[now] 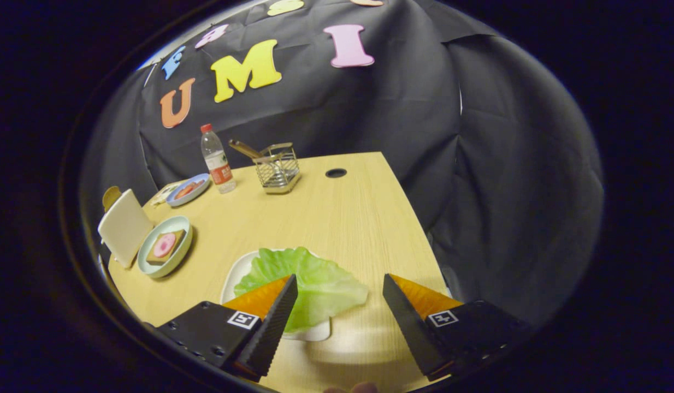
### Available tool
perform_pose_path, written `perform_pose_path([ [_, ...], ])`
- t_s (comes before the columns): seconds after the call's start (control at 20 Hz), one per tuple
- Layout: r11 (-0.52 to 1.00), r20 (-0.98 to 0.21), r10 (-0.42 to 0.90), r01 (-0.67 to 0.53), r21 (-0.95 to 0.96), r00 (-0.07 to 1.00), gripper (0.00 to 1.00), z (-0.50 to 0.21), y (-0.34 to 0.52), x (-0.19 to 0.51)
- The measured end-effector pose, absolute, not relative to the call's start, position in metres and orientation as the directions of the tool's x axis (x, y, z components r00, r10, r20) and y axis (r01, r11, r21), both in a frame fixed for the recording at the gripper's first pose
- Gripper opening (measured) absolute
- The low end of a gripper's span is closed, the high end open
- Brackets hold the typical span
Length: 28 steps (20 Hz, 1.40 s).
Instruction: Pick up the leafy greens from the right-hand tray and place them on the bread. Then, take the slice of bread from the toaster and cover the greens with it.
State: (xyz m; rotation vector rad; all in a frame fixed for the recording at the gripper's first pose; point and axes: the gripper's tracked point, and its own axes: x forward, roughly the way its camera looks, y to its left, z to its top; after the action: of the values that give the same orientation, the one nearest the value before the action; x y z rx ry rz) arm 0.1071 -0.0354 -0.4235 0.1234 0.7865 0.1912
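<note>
A green lettuce leaf [309, 278] lies on a white tray [236, 275] on the wooden table, its right lobe hanging over the tray's edge. My gripper [340, 286] stands open just above it: the left finger [274, 311] covers the leaf's near left part, the right finger [405, 314] is over bare table to the leaf's right. Far to the left, a slice of bread with a pink round topping [165, 245] rests on a pale green plate [151, 267]. Beside that plate stands a cream toaster [124, 226] with a slice of bread [111, 196] poking out of its top.
At the back of the table are a blue plate with food [188, 190], a water bottle [217, 159] and a wire utensil holder [277, 168]. A cable hole [336, 173] sits near the far edge. The table's right edge [419, 229] runs close past my right finger.
</note>
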Motion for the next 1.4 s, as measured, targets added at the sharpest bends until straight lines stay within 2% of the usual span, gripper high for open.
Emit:
perform_pose_path([
  [0.3, 0.976, -0.723, 0.215, -0.122, 0.18, 0.657, 0.94, -0.439, -0.028, 0.107],
  [0.45, 0.977, -0.727, 0.215, -0.135, 0.167, 0.652, 0.67, -0.44, -0.019, 0.11],
  [0.5, 0.978, -0.725, 0.209, -0.137, 0.158, 0.657, 0.64, -0.438, -0.018, 0.113],
  [0.65, 0.983, -0.717, 0.179, -0.154, 0.1, 0.674, 0.08, -0.428, -0.017, 0.119],
  [0.7, 0.984, -0.714, 0.171, -0.157, 0.086, 0.679, 0.08, -0.423, -0.017, 0.119],
  [0.75, 0.982, -0.711, 0.183, -0.163, 0.097, 0.679, 0.01, -0.422, -0.014, 0.115],
  [1.4, 0.968, -0.633, 0.245, -0.155, 0.196, 0.734, 0.0, -0.305, 0.02, 0.105],
])
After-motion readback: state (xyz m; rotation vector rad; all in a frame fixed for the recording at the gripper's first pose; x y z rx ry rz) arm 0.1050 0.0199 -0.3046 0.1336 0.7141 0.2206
